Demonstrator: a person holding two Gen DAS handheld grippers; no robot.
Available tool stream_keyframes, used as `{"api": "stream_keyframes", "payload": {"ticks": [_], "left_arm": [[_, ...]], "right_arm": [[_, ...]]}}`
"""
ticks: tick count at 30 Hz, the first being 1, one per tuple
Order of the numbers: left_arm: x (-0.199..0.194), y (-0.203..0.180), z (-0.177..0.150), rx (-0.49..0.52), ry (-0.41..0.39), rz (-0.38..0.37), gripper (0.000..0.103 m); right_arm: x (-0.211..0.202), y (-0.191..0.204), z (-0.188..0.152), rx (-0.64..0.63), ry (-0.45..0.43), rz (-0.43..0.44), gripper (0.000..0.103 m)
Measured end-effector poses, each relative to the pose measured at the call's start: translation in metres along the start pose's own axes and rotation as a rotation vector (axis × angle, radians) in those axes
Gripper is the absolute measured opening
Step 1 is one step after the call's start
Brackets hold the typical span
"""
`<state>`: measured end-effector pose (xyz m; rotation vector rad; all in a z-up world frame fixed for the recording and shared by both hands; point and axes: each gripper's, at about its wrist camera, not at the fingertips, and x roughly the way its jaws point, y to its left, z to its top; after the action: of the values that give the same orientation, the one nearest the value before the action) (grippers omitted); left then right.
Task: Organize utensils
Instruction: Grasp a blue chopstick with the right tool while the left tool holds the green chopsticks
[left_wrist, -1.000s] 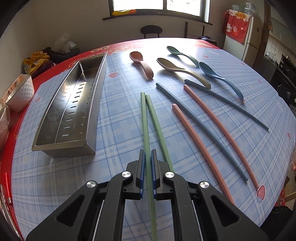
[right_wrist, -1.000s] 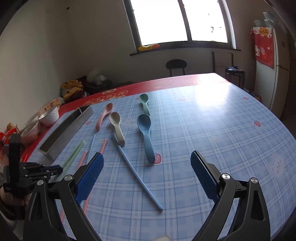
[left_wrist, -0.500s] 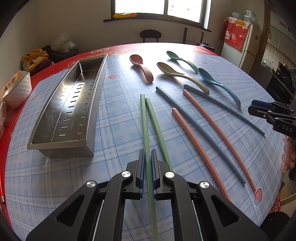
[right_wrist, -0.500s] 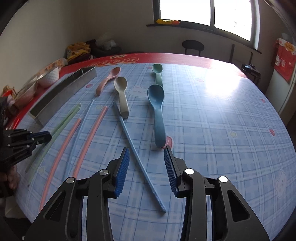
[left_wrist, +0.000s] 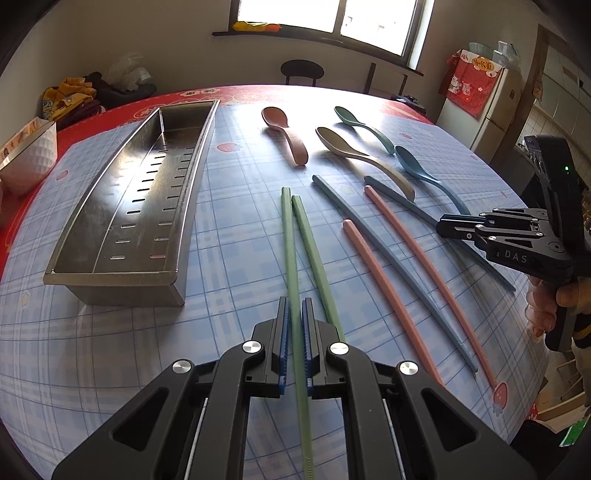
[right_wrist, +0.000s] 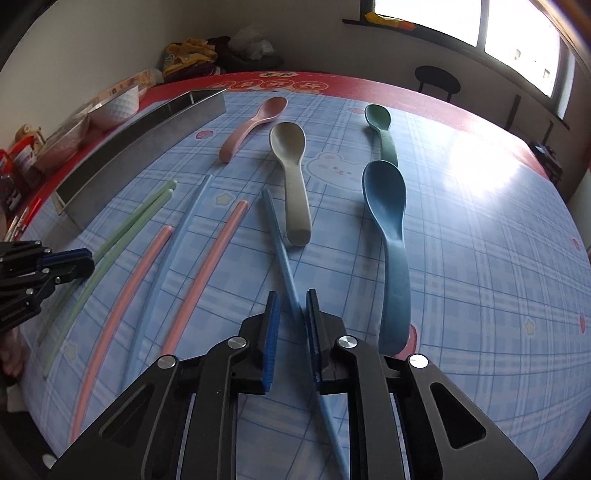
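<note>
With the left gripper (left_wrist: 294, 343) clamped on one green chopstick (left_wrist: 291, 258) and the right gripper (right_wrist: 291, 339) closed on a blue chopstick (right_wrist: 284, 258), both flat on the table (right_wrist: 480, 258) beside the steel tray (left_wrist: 122, 206), either thin stick may pivot or slip when lifted.

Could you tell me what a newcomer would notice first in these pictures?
Probably the colourful chopsticks and spoons spread over the blue checked tablecloth, with the long metal tray empty at the left. Next, the two black claws: the left claw is shut on a green chopstick near the table's front edge, and the right claw is shut on a blue chopstick beside the blue spoon.
</note>
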<state>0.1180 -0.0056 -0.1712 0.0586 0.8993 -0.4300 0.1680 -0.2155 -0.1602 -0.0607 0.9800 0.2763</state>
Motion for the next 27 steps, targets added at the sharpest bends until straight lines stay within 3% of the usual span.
{"api": "stream_keyframes", "payload": {"ticks": [5,12,22,27], "left_arm": [[0.000,-0.002,0.000,0.009,0.000,0.010,0.007],[0.001,-0.006,0.000,0.028,0.002,0.031,0.008],[0.002,-0.010,-0.001,0.045,-0.003,0.056,0.006],[-0.003,0.000,-0.001,-0.001,-0.014,0.027,0.006]], "right_arm": [[-0.005,-0.006,-0.003,0.103,-0.009,0.068,0.007],[-0.022,-0.001,-0.003,0.230,-0.177,0.174,0.007],[-0.021,0.005,-0.004,0.219,-0.226,0.147,0.007],[-0.022,0.005,-0.007,0.213,-0.237,0.152,0.007]]}}
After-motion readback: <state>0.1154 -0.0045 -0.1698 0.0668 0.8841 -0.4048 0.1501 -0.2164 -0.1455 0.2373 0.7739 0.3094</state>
